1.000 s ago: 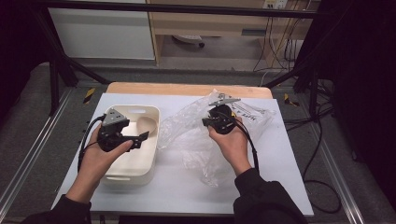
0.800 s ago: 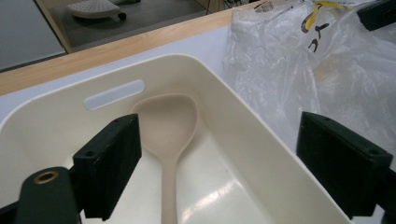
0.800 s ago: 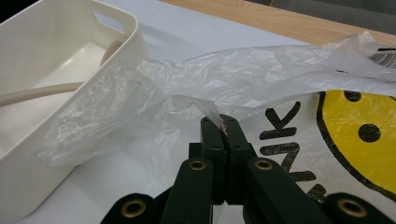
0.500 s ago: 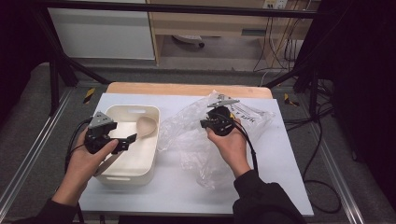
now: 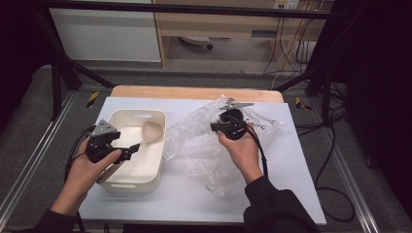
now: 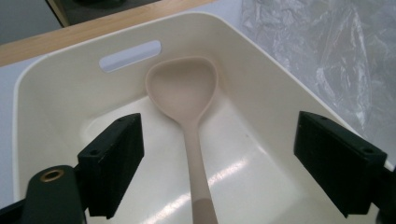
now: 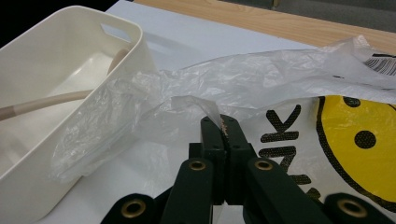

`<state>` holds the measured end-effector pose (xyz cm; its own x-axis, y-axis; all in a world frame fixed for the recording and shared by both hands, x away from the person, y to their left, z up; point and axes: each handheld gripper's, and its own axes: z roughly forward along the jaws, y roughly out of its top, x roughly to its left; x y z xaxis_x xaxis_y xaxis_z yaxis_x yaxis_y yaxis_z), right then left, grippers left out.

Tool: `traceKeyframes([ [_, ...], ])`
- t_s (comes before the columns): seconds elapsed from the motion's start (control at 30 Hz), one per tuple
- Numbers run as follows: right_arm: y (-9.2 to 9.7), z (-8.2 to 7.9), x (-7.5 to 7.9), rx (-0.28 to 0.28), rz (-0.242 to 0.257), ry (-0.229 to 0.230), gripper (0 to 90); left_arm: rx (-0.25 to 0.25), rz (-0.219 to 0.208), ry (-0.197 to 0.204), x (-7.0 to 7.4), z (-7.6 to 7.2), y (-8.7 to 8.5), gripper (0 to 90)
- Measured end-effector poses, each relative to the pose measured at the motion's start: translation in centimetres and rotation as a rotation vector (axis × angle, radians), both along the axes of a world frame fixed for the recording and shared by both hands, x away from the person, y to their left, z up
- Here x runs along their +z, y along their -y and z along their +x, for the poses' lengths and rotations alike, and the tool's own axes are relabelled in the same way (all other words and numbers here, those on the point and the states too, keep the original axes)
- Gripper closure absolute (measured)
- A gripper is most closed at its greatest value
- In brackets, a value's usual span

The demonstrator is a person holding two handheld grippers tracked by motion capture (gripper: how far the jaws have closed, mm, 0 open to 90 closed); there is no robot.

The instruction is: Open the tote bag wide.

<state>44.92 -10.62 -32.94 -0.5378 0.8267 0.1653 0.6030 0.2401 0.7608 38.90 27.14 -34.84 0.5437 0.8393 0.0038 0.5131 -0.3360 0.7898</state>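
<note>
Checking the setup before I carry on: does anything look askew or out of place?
Only small things. The spoon lies slanted in the bin, its handle propped on the rim. The crumpled plastic bag, pinched shut in the right gripper, drapes against the bin's side. Nothing looks spilled or broken.

Here's the cream rectangular plastic tub on the left half of the white surface, and inside it lies the beige silicone spoon, bowl toward the far end, handle running back to the near side. Right beside the tub, touching its right wall, the crumpled clear plastic bag spreads across the middle and far right.
</note>
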Motion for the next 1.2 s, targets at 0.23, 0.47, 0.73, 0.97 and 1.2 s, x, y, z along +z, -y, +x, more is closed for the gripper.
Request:
traceKeyframes([
  [0.23,0.1,0.1,-0.1,0.002,-0.003,-0.003,90.0,0.013,0.009,-0.017,0.0,0.0,-0.2,18.0],
  [0.47,0.1,0.0,-0.1,0.004,-0.013,0.002,90.0,0.033,0.017,-0.026,0.3,-0.6,-0.8,19.2],
  [0.73,0.2,-0.1,-0.1,0.005,-0.021,0.004,90.0,0.046,0.035,-0.074,-0.4,-1.3,-1.6,23.1],
  [0.97,0.2,-0.1,-0.1,0.008,-0.029,0.006,90.0,0.053,0.032,-0.090,-0.9,-2.1,-2.0,26.7],
  [1.2,0.1,-0.1,-0.3,0.011,-0.034,0.005,90.0,0.056,0.016,-0.121,-1.8,-2.6,-2.3,29.4],
])
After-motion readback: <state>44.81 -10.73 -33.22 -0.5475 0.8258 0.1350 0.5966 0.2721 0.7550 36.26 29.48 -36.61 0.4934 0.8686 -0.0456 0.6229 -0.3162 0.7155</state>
